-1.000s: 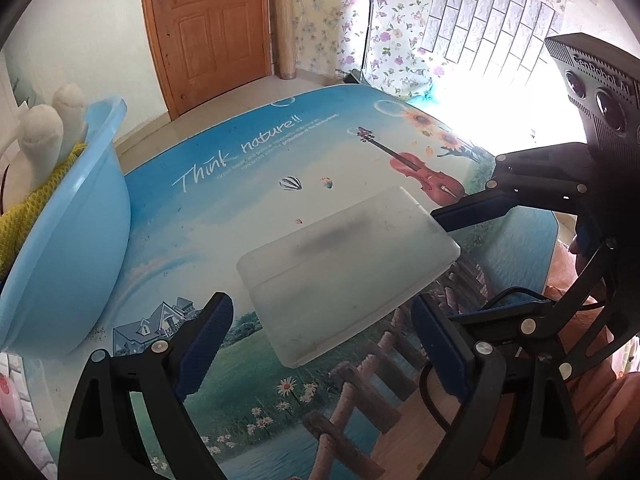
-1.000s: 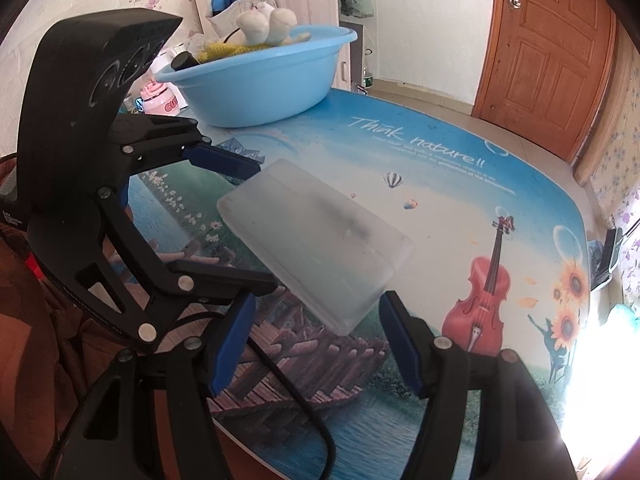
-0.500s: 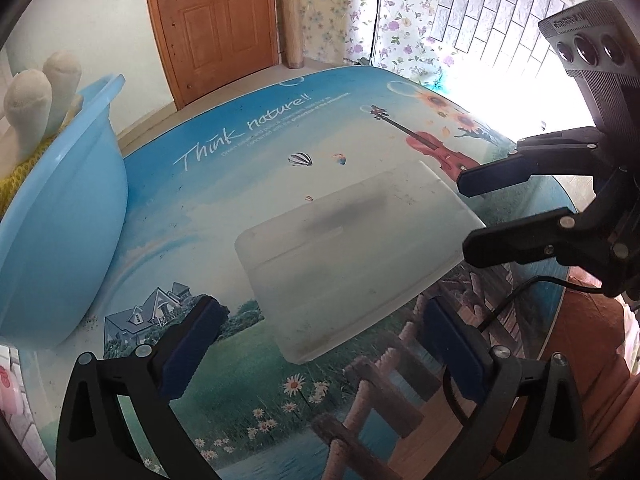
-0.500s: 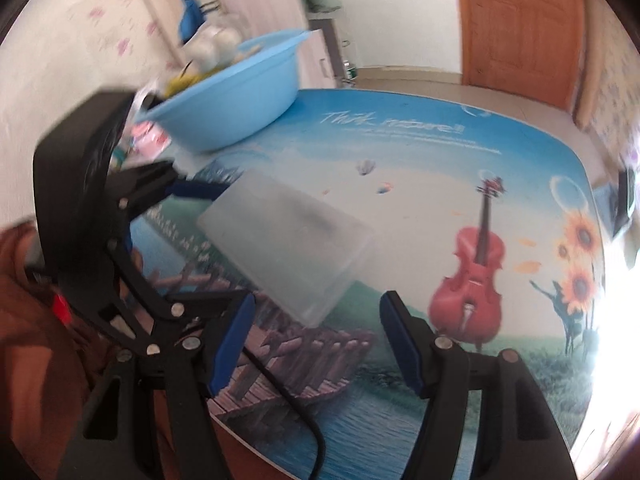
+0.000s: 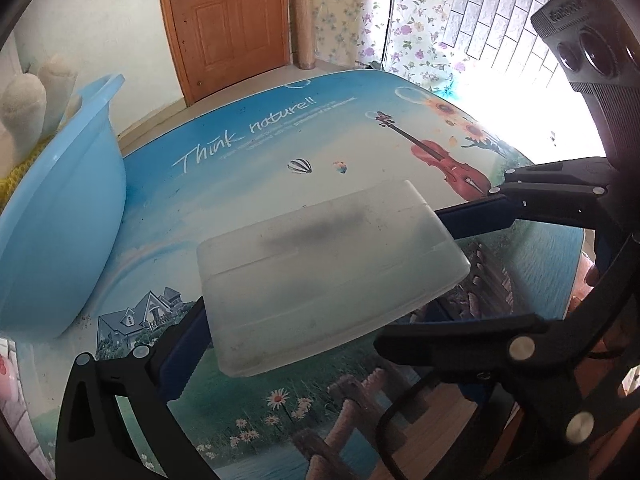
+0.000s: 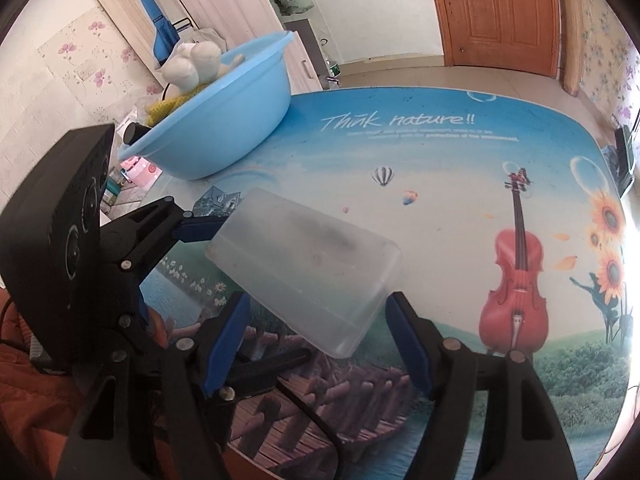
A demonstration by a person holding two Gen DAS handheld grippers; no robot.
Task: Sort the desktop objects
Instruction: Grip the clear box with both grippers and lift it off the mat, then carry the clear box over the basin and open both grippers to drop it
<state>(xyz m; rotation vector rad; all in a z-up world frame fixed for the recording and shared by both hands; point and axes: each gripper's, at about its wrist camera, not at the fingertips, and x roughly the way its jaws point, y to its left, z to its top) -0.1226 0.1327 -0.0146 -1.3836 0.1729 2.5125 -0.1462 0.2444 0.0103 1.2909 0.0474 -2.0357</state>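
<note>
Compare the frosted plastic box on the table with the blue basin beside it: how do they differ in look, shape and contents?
The frosted plastic box is rectangular, shallow and cloudy white; the blue basin is round, deep and solid blue. The box looks to be lying bottom-up, its inside hidden; the basin stands open-side up. A white plush toy and something yellow show in the basin. Both are plastic and rest on the printed table.

Daylight floods both views, blowing out to white glare at the worktop (image 5: 532, 128) edge beyond the printed violin (image 6: 518, 280). Elsewhere the light is soft with faint shadows. Focus is sharp; fisheye bending curves the door (image 5: 228, 20), and dark vignetting rings the corners.
</note>
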